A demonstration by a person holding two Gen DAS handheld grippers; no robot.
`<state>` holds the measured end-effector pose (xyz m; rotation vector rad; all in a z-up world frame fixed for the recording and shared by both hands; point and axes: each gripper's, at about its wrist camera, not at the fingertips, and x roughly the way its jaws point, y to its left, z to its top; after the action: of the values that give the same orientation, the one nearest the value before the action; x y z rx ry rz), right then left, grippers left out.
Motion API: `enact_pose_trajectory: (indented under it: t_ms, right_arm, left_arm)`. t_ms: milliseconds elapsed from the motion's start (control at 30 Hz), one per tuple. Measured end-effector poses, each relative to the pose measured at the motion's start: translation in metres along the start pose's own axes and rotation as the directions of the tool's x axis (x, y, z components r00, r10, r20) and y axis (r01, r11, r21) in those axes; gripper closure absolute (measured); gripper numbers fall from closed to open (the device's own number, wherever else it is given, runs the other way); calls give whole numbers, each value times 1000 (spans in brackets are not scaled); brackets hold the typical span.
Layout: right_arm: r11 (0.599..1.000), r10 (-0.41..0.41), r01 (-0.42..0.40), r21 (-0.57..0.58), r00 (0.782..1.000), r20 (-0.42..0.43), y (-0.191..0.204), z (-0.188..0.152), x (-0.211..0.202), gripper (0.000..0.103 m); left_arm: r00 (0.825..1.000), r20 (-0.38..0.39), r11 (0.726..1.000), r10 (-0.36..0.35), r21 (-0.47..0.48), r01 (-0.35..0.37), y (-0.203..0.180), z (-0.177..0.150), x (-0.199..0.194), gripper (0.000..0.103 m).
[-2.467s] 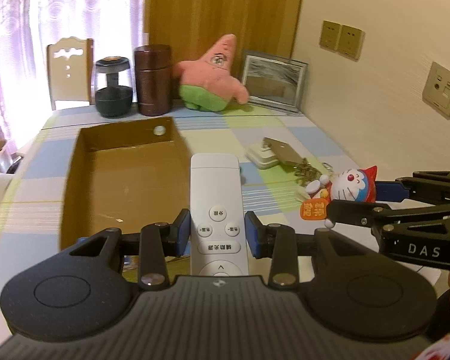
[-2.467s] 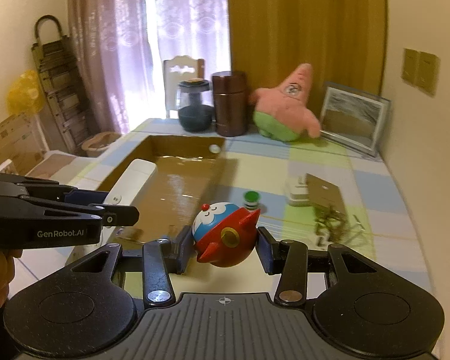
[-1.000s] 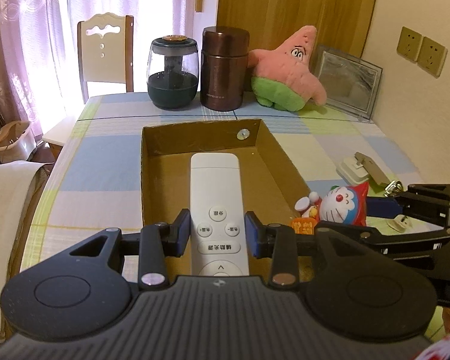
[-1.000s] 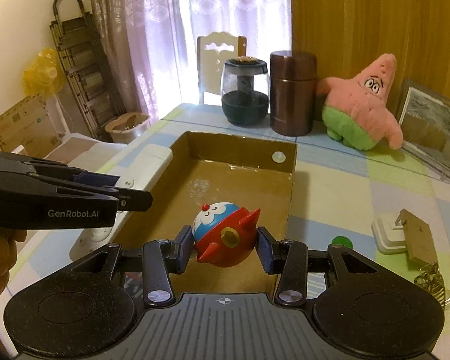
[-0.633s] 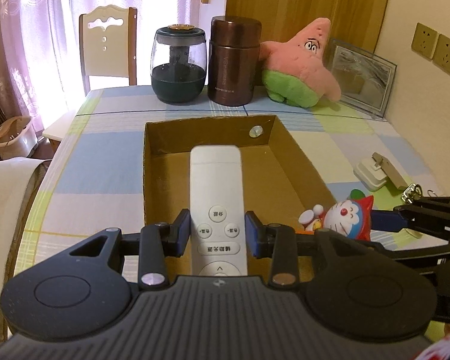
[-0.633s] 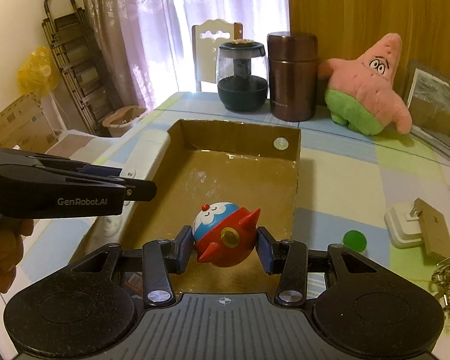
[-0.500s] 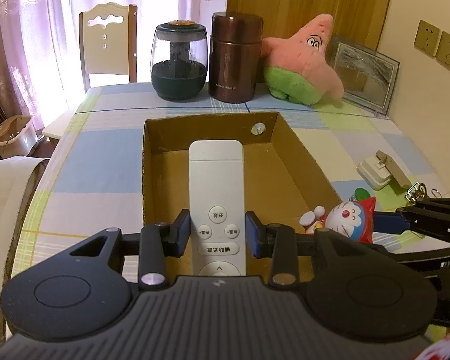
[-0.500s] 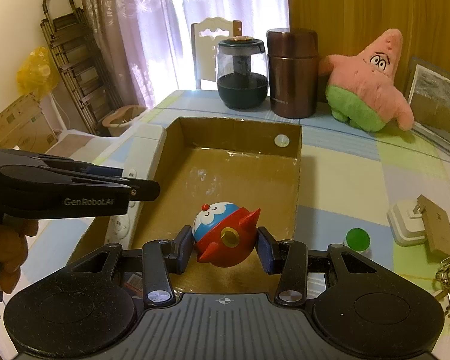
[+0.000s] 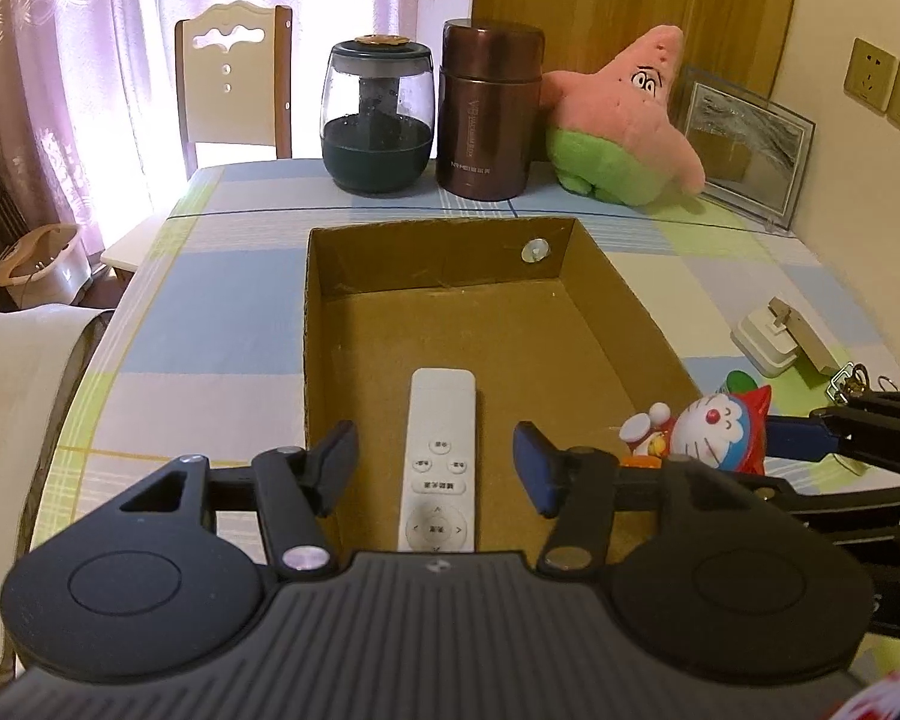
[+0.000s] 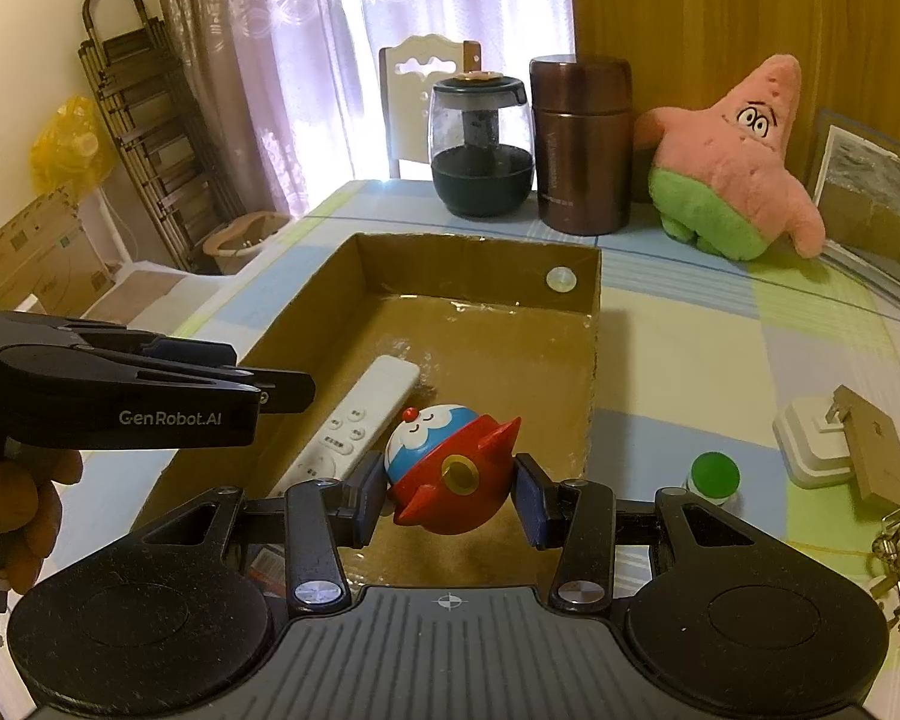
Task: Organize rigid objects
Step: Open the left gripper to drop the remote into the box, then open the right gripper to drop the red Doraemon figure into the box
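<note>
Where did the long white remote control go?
In the left wrist view the long white remote control lies flat on the floor of the brown cardboard box, near its front, between the opening left gripper's jaws, untouched.

Remote near end hidden behind left tool body.

remote: my white remote control lies flat, buttons up, on cardboard box floor | toy: red-and-blue Doraemon figure pinched in my tongs above box's near end
</note>
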<state>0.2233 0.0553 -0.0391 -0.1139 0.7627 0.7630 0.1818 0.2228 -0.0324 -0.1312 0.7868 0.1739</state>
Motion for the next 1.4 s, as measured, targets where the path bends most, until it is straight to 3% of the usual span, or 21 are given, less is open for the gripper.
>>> enact_pose_trajectory:
  t_ms: [667, 800, 1400]
  right_arm:
    - [1000, 26, -26, 11, 999, 39, 3, 4, -3, 61]
    - [1000, 3, -4, 28, 999, 54, -1, 6, -5, 53]
    - [996, -36, 30, 84, 997, 69, -15, -6, -33, 44]
  left_arm:
    - [1000, 16, 1000, -9, -9, 9, 0, -1, -8, 51]
    - [1000, 16, 1000, -5, -12, 5, 0, -1, -8, 51]
    - [1000, 29, 1000, -3, -7, 4, -7, -2, -23, 51]
